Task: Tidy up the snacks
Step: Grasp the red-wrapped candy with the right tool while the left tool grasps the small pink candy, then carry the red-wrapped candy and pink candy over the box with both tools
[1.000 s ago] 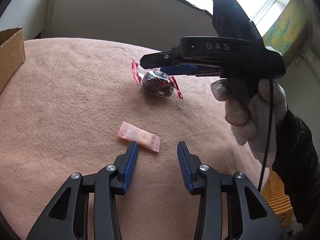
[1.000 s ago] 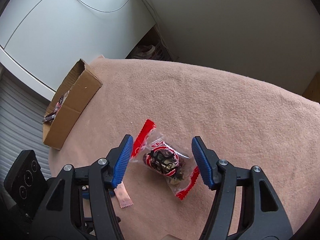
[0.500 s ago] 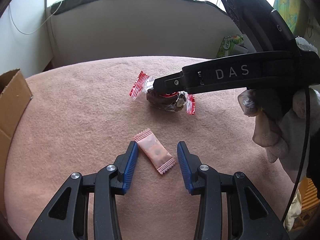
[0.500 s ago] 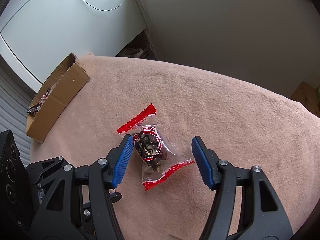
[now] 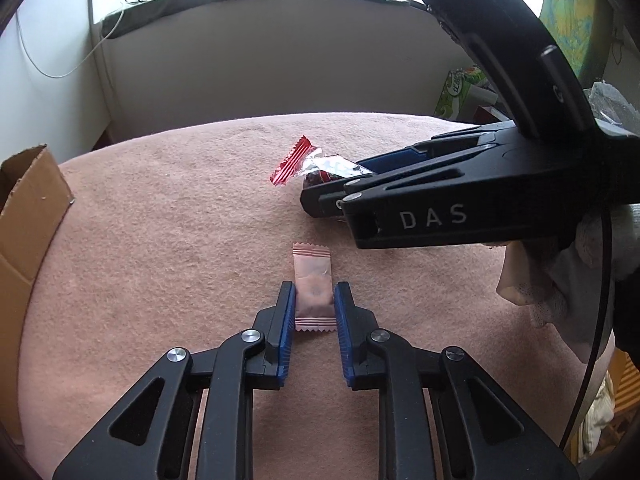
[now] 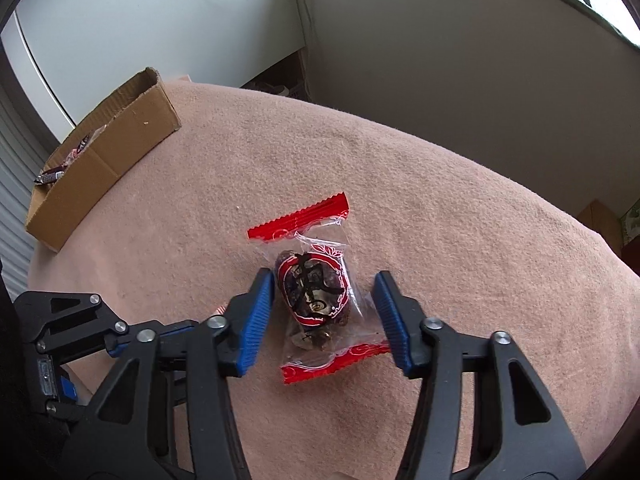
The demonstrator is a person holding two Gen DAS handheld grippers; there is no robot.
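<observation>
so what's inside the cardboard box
Over the near wall of the box, the right wrist view shows a few wrapped snacks, dark and red wrappers at the far end. That wall hides the rest of the inside, so how many there are cannot be told.

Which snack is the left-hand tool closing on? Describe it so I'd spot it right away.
Start from the pink blanket covering the table, with a cardboard box at its left edge. Near the middle, the left gripper pinches a small pink candy wrapper. It is flat, pale and plain, unlike the bulging clear packet with red ends just beyond it.
</observation>
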